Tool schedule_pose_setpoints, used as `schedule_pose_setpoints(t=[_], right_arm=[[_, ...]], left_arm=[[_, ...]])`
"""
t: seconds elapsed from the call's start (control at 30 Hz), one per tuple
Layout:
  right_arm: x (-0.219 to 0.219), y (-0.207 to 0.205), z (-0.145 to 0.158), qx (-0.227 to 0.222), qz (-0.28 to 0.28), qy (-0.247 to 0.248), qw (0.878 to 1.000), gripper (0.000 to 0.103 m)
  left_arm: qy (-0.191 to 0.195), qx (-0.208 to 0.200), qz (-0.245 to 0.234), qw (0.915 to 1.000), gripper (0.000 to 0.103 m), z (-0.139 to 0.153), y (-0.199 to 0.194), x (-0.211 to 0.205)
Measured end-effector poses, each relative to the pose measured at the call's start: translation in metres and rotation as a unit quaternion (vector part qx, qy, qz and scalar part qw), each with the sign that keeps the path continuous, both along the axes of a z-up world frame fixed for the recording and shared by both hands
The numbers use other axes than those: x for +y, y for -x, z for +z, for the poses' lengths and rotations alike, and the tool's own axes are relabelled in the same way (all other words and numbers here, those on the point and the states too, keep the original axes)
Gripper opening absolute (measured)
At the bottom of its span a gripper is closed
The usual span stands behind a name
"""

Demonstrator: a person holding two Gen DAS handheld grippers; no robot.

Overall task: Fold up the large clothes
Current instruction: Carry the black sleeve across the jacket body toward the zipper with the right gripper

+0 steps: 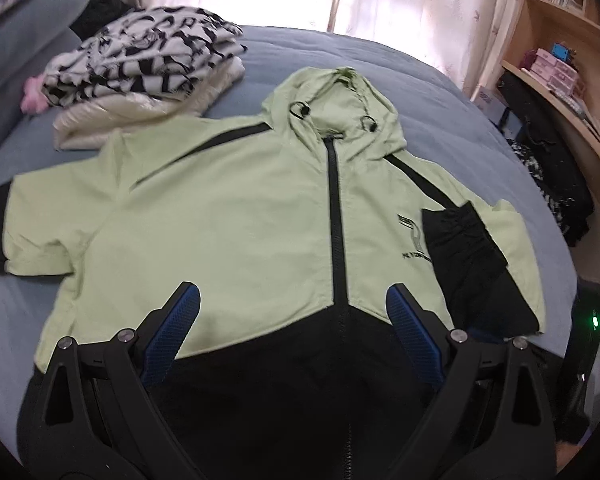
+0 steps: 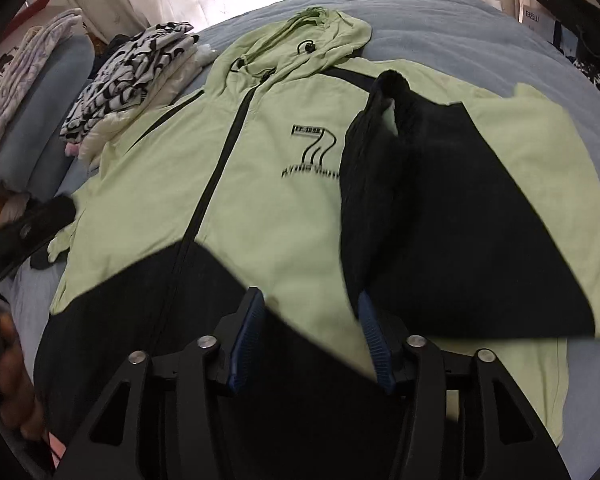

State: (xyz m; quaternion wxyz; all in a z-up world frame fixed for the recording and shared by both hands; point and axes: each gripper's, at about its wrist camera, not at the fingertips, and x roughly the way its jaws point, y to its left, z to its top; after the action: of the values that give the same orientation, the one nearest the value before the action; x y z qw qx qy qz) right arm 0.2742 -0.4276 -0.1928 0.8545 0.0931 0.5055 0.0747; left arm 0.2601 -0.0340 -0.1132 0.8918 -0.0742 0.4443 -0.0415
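Light-green and black zip hooded jacket (image 1: 228, 216) lies front-up and flat on the blue-grey bed (image 1: 440, 92), hood (image 1: 340, 108) toward the curtains, zip closed, its black-cuffed sleeve (image 2: 440, 208) folded in over the chest just beside the "7" logo (image 2: 312, 148). Left gripper (image 1: 292, 300) hovers over the hem with jaws wide apart, nothing between the blue pads; right gripper (image 2: 308, 308) is about half open above the lower front, sleeve edge close to one pad but not pinched. Stack of folded clothes (image 1: 140, 68), black-and-white print on top, sits beside the jacket's shoulder.
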Motion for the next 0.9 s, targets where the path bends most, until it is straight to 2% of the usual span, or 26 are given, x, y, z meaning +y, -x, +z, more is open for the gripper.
schedule_pose_setpoints(t=[0.13,0.3,0.47,0.53,0.67,0.83,0.87,0.9], right_arm=[[-0.013,0.069,0.015,-0.036,-0.024,-0.002,0.999,0.064],[-0.065,0.126,0.032,-0.054,-0.089,-0.013,0.994,0.065],[-0.108,0.178,0.037,-0.053,-0.157,-0.056,0.985,0.065],[-0.119,0.191,0.035,-0.048,-0.172,-0.074,0.981,0.065],[-0.127,0.204,0.028,-0.043,-0.177,-0.08,0.98,0.065],[-0.134,0.213,0.029,-0.047,-0.182,-0.081,0.979,0.065],[-0.133,0.213,0.029,-0.047,-0.183,-0.081,0.979,0.065],[-0.134,0.217,0.03,-0.048,-0.184,-0.081,0.978,0.065]], left_arm=[[0.021,0.001,-0.032,0.9993,0.093,-0.004,-0.001,-0.021],[0.014,0.004,-0.112,0.9936,0.093,-0.008,0.001,-0.086],[-0.012,0.019,-0.187,0.9821,0.093,-0.02,0.001,-0.161],[-0.037,0.02,-0.209,0.9771,0.093,-0.03,-0.001,-0.193],[-0.076,0.033,-0.209,0.9743,0.093,-0.051,-0.014,-0.231],[-0.122,0.057,-0.201,0.9703,0.091,-0.076,-0.031,-0.257],[-0.136,0.056,-0.199,0.9689,0.076,-0.08,-0.033,-0.259],[-0.143,0.059,-0.201,0.9672,0.048,-0.083,-0.036,-0.261]])
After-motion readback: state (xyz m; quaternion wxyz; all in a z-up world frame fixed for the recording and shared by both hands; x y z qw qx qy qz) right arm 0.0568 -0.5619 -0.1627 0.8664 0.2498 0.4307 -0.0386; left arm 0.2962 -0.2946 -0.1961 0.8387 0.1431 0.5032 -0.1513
